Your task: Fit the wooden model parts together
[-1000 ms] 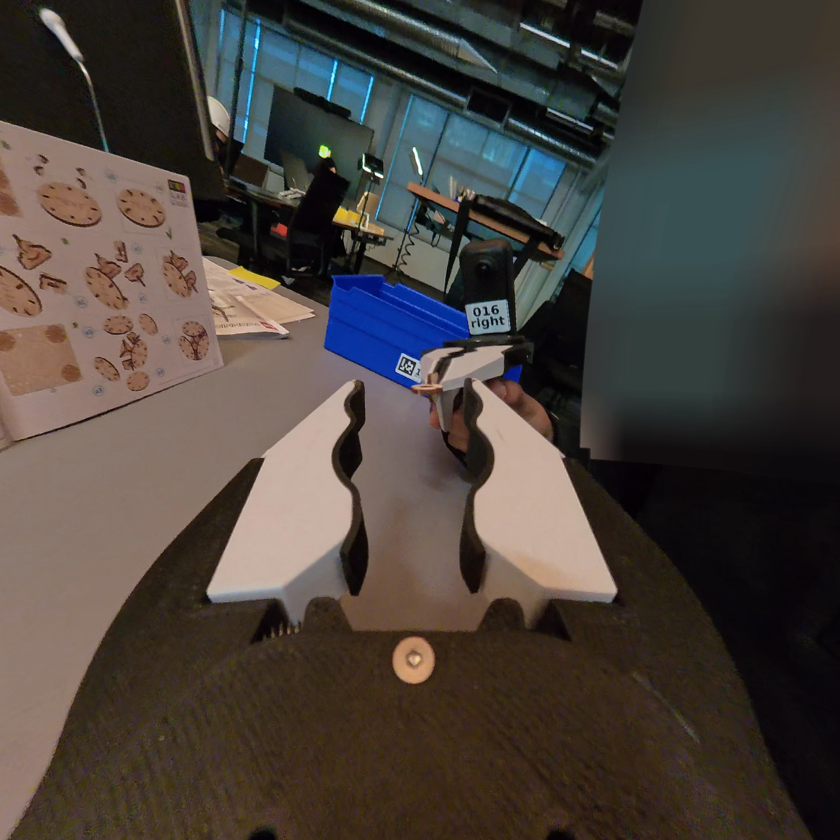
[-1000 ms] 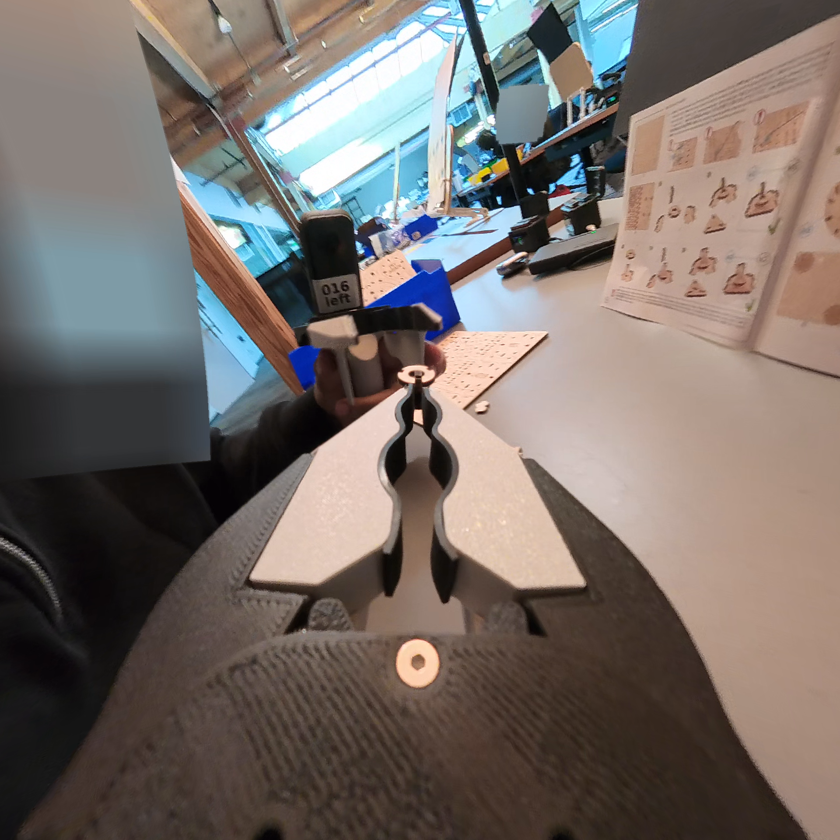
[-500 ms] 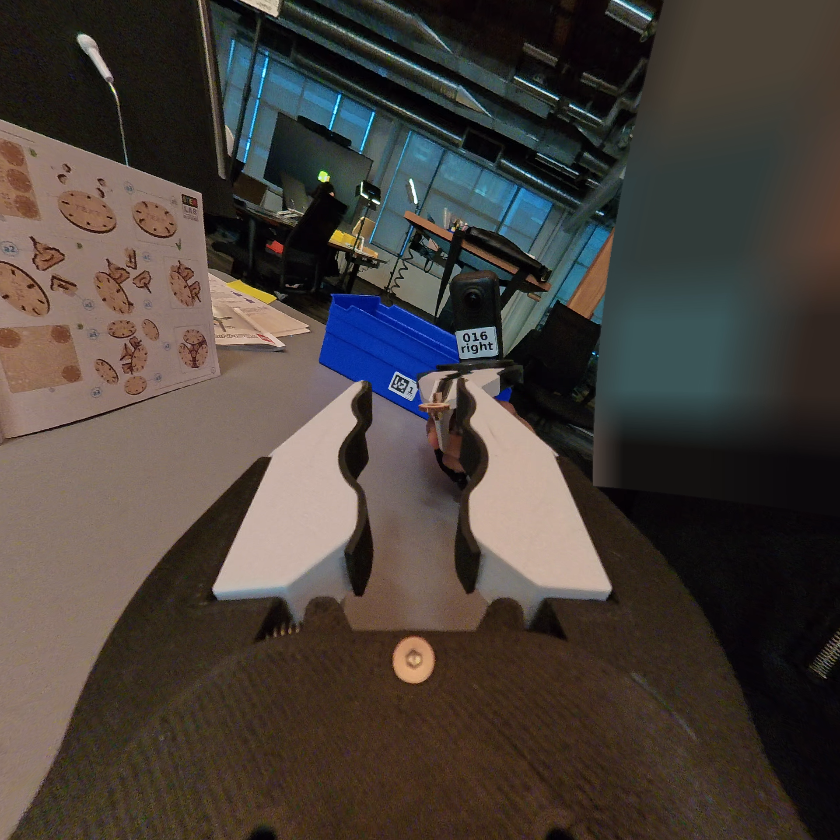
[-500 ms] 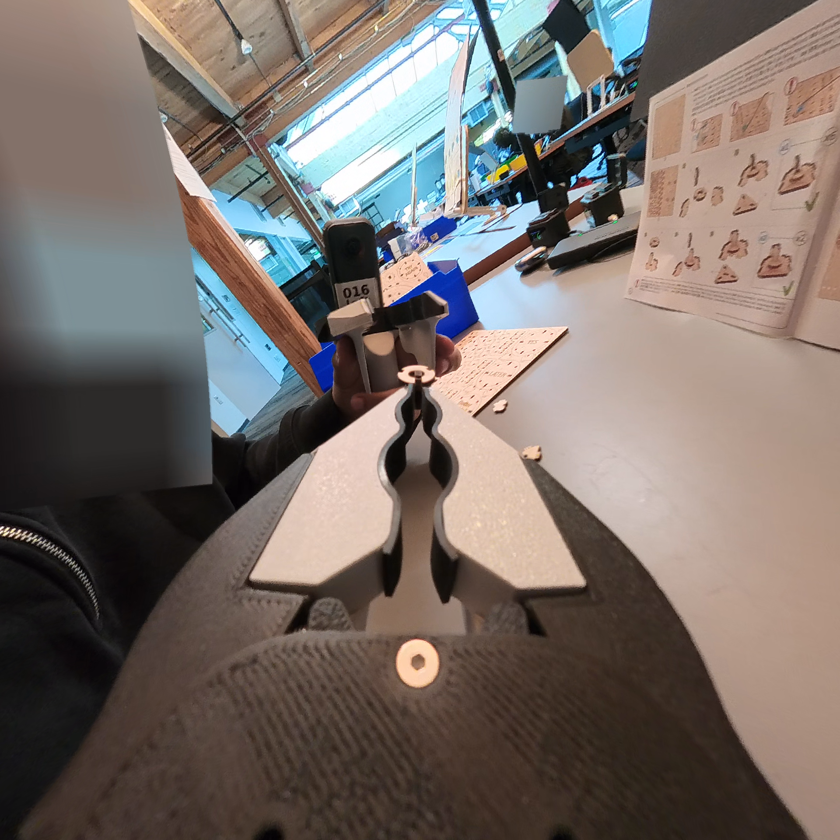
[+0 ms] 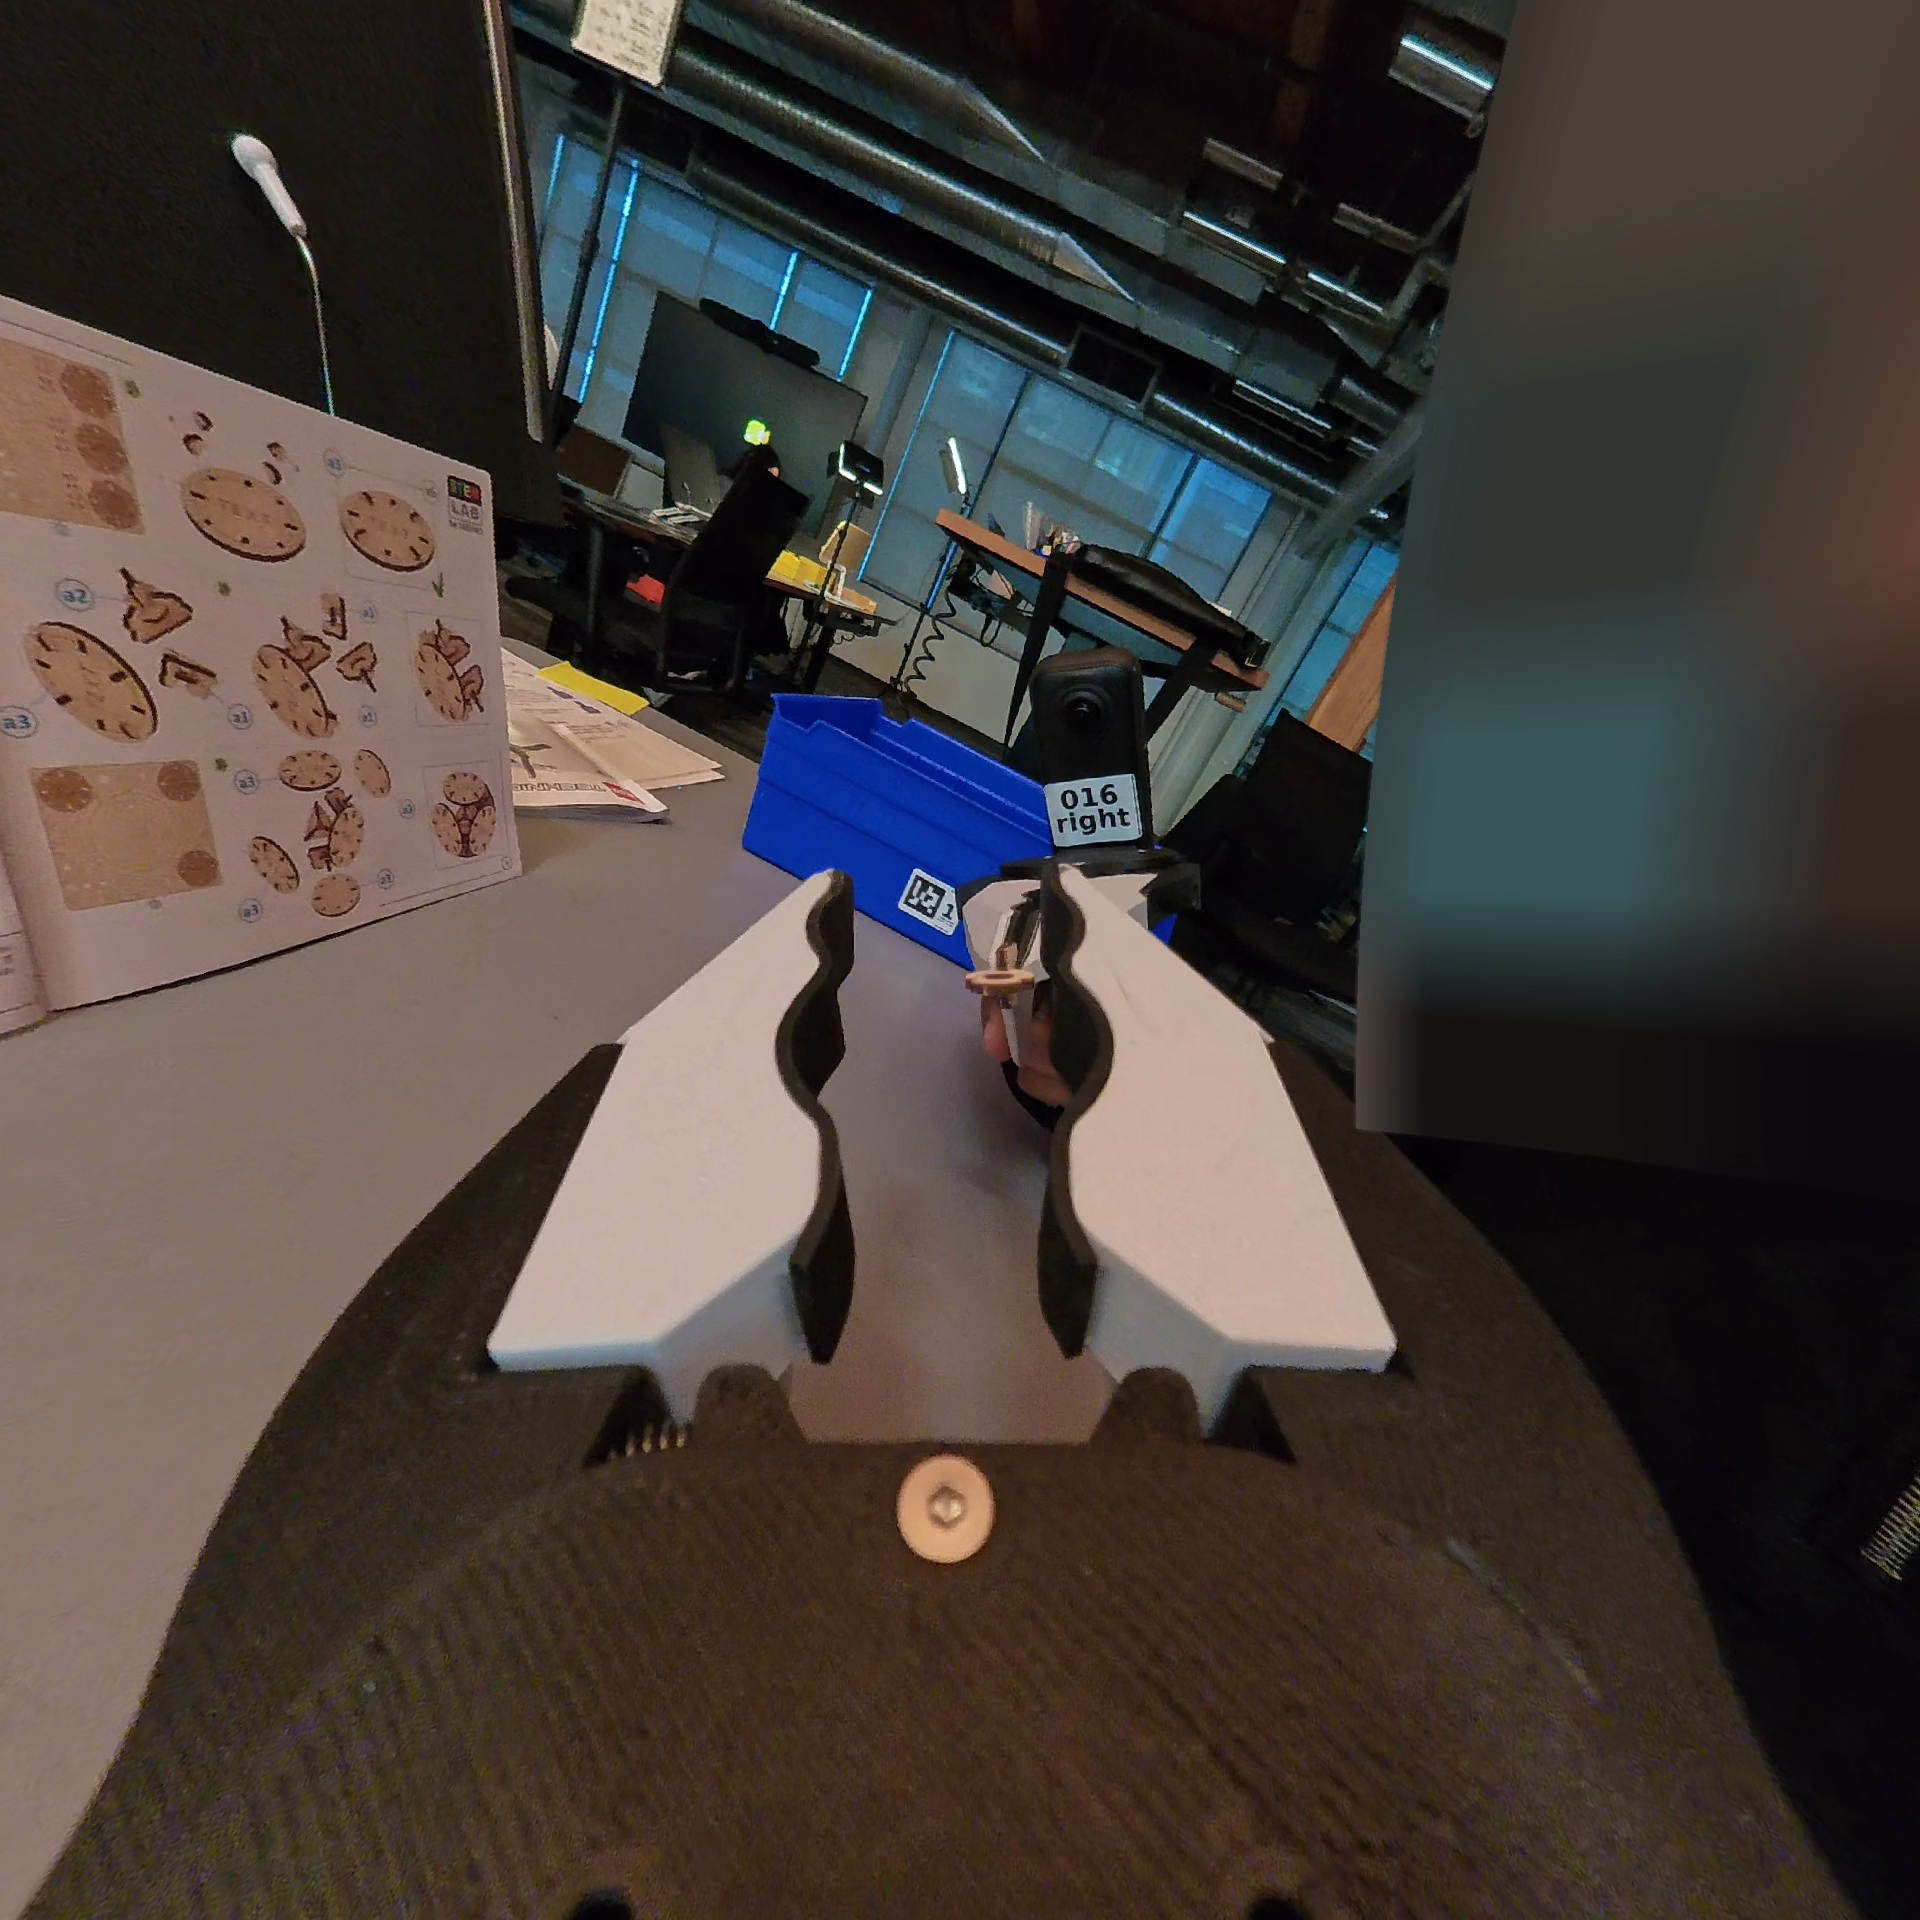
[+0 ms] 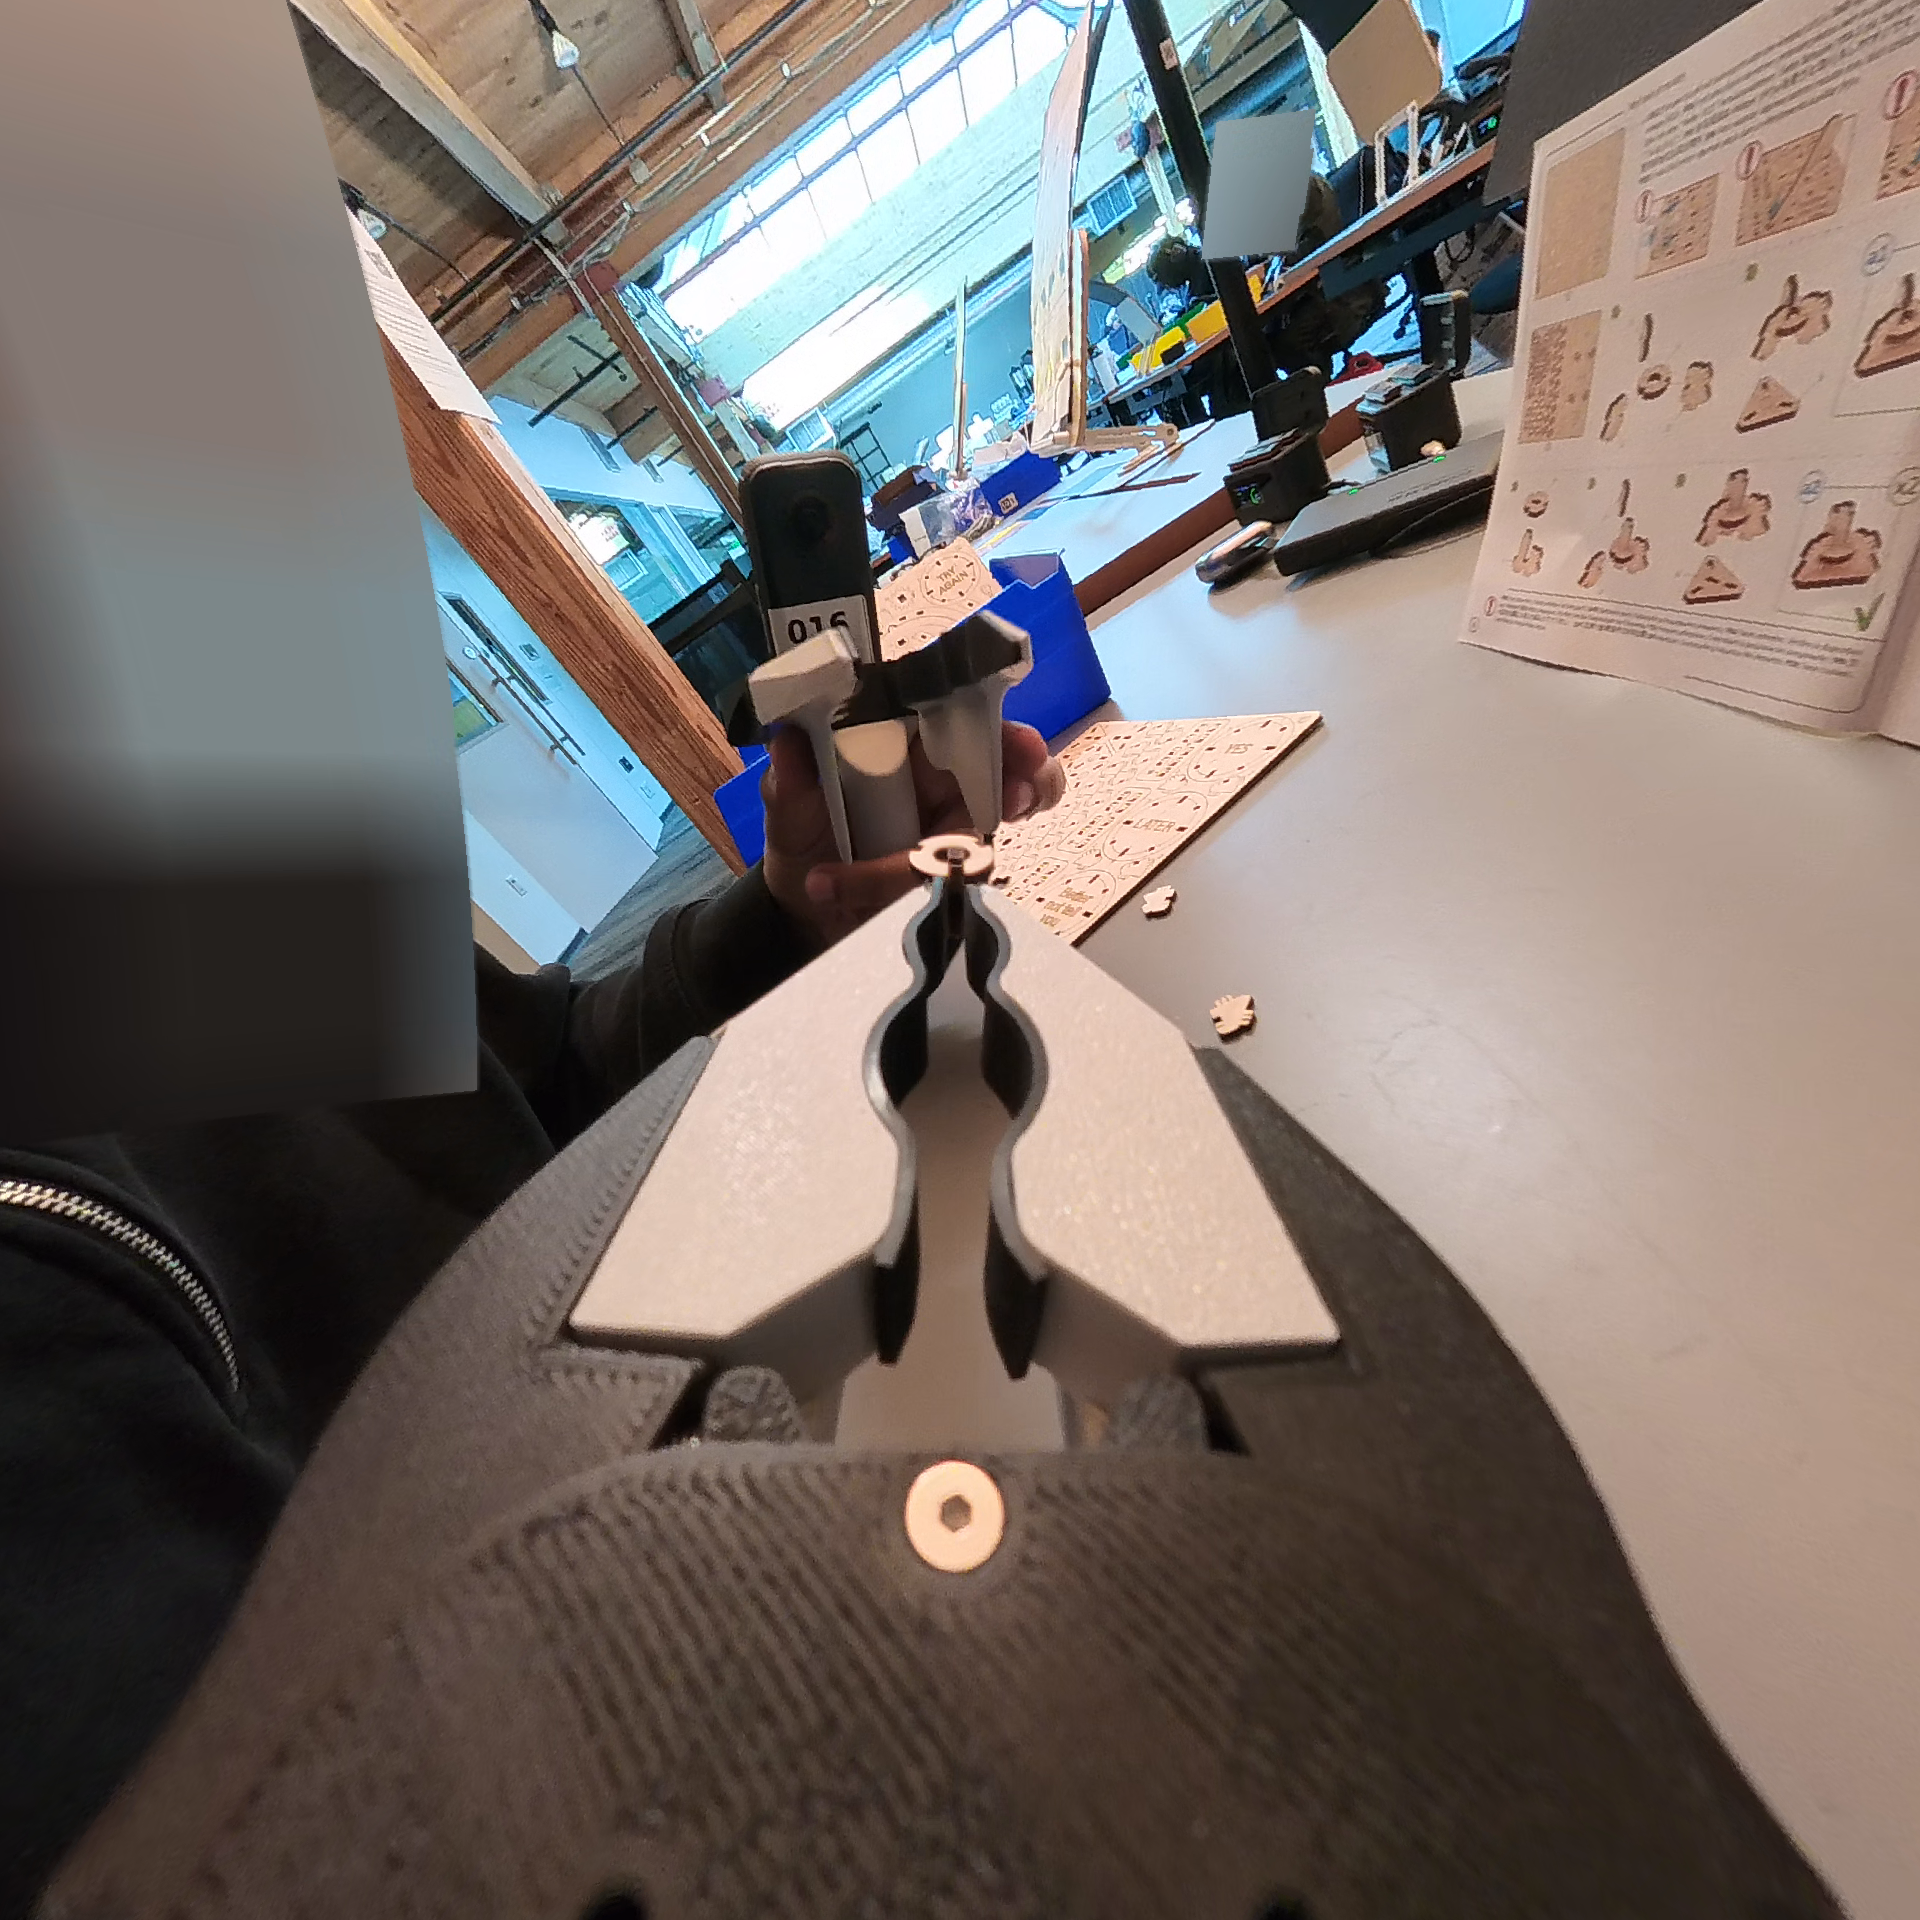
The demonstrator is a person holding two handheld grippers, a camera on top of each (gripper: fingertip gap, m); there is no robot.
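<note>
My right gripper (image 6: 951, 909) is shut on a thin wooden peg with a small wooden ring (image 6: 951, 860) seated on its top end, held up in the air. The ring also shows in the left wrist view (image 5: 1000, 979), at the tips of the right gripper (image 5: 1013, 951). My left gripper (image 5: 945, 899) is open and empty, its right finger (image 5: 1070, 935) just beside the ring. In the right wrist view the left gripper (image 6: 909, 821) faces me, fingers pointing down, just behind the ring. A hand holds each gripper.
An open instruction booklet (image 5: 239, 665) (image 6: 1714, 416) stands on the grey table (image 6: 1507, 1039). A blue bin (image 5: 873, 790) sits behind the grippers. A laser-cut wooden sheet (image 6: 1153, 800) lies flat, with loose wooden bits (image 6: 1233, 1013) near it. A dark jacket sleeve (image 6: 208, 1299) is at the left.
The two grippers have drawn closer together, and the left gripper's jaws have narrowed a little while staying open. The right gripper stays shut on the peg with the ring.
</note>
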